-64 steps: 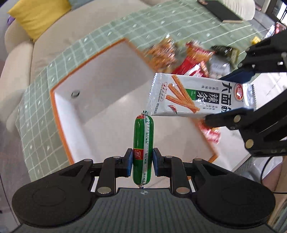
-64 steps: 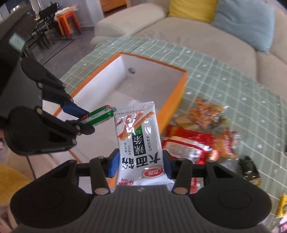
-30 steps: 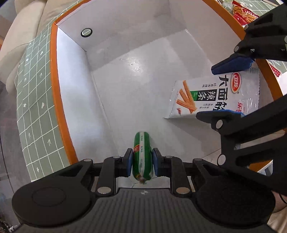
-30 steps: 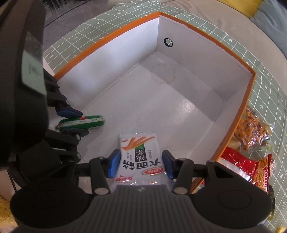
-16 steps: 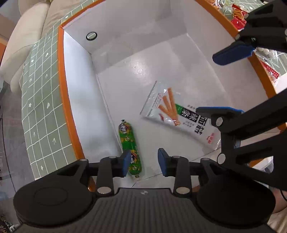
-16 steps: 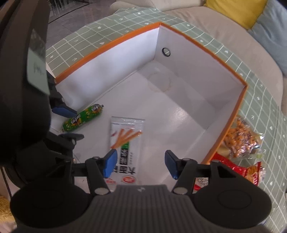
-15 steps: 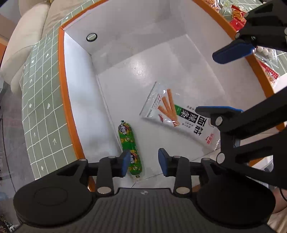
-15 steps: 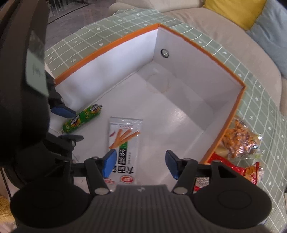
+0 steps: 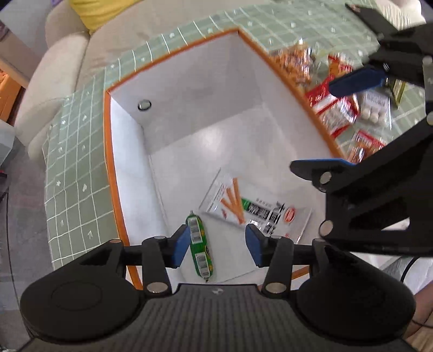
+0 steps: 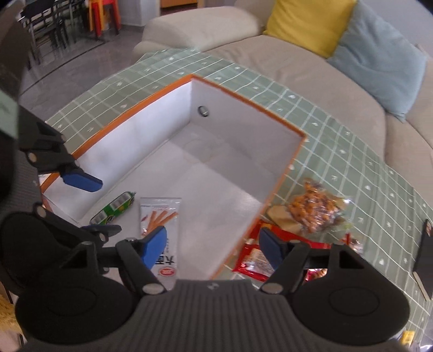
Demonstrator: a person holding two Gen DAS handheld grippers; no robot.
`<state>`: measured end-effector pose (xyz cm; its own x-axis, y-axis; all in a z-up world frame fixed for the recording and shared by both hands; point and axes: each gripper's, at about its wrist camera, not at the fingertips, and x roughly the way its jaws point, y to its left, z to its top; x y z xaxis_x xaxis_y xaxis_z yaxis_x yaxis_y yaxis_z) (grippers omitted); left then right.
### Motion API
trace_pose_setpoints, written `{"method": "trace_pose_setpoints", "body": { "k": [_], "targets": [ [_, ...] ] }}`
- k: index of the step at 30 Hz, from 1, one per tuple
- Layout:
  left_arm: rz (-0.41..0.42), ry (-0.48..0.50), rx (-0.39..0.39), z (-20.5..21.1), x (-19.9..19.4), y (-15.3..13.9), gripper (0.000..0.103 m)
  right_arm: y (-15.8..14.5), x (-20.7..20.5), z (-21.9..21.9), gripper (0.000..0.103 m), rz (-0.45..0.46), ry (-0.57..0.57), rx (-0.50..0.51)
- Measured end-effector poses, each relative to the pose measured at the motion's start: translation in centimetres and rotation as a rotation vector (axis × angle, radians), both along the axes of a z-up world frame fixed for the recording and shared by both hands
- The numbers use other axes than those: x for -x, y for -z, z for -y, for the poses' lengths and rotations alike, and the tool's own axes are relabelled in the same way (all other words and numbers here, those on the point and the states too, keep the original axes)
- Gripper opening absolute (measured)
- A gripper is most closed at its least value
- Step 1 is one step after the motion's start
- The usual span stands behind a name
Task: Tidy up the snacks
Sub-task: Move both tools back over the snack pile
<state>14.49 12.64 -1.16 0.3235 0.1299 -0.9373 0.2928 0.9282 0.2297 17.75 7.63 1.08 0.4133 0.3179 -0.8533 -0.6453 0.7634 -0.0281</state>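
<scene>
A white box with an orange rim [image 9: 108, 151] [image 10: 273, 116] stands on the green tiled table. A green sausage [image 9: 199, 246] [image 10: 113, 208] and a white spicy-stick packet [image 9: 257, 211] [image 10: 159, 214] lie on its floor near the front corner. My left gripper [image 9: 216, 245] is open and empty above the sausage. My right gripper [image 10: 211, 243] is open and empty above the box's right wall; it also shows in the left wrist view [image 9: 333, 121]. Loose snack packets lie outside the box to its right: an orange snack bag [image 10: 314, 208] and red packets [image 10: 254, 260] [image 9: 330, 108].
A beige sofa [image 10: 284, 54] with a yellow cushion [image 10: 308, 21] and a blue cushion [image 10: 379, 56] runs behind the table. A black flat object [image 10: 425, 249] lies at the table's right edge. Chairs and stools [image 10: 67, 21] stand far left.
Both grippers let go of their snacks, which now lie in the box. Both grippers have since opened wider and risen away from the box floor.
</scene>
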Motion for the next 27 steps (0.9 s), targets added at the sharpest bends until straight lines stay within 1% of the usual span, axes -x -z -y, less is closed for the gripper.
{"method": "trace_pose_setpoints", "body": {
  "k": [2, 4, 5, 6, 10, 13, 15, 20, 21, 23, 24, 26, 27],
  "targets": [
    [0.033, -0.008, 0.000, 0.5, 0.2, -0.5, 0.056, -0.5, 0.4, 1.3, 0.073, 0.010, 0.025, -0.006],
    [0.064, -0.014, 0.006, 1.1, 0.3, -1.1, 0.056, -1.2, 0.6, 2.3, 0.076, 0.023, 0.050, -0.003],
    [0.080, -0.013, 0.019, 1.5, 0.4, -1.4, 0.056, -1.6, 0.8, 2.8, 0.079, 0.035, 0.063, 0.000],
    [0.093, -0.015, 0.034, 1.8, 0.4, -1.8, 0.056, -1.6, 0.8, 3.4, 0.080, 0.047, 0.075, -0.001],
    [0.114, -0.015, 0.101, 3.3, 0.2, -2.9, 0.056, -2.5, 0.9, 6.4, 0.080, 0.048, 0.132, -0.039],
    [0.138, 0.003, 0.125, 4.6, 0.0, -3.3, 0.056, -2.6, 0.7, 8.7, 0.080, 0.042, 0.175, -0.058],
    [0.142, 0.034, 0.129, 5.8, 0.0, -3.3, 0.056, -2.3, 0.6, 10.2, 0.081, 0.038, 0.196, -0.059],
    [0.115, 0.084, 0.130, 8.8, -0.4, -2.6, 0.056, -1.1, 0.5, 13.4, 0.081, 0.013, 0.241, -0.043],
    [0.114, 0.091, 0.134, 9.4, -0.5, -2.5, 0.057, -0.8, 0.5, 14.0, 0.081, 0.008, 0.250, -0.041],
    [0.120, 0.106, 0.149, 10.5, -0.6, -2.4, 0.063, -0.3, 0.5, 15.3, 0.082, -0.004, 0.265, -0.043],
    [0.124, 0.112, 0.157, 11.1, -0.7, -2.4, 0.067, 0.0, 0.5, 16.0, 0.085, -0.009, 0.275, -0.045],
    [0.121, 0.133, 0.175, 12.3, -0.9, -2.1, 0.069, 0.6, 0.5, 17.4, 0.086, -0.023, 0.303, -0.053],
    [0.113, 0.146, 0.184, 13.1, -1.0, -1.9, 0.073, 0.9, 0.4, 18.1, 0.086, -0.032, 0.317, -0.057]
  ]
}}
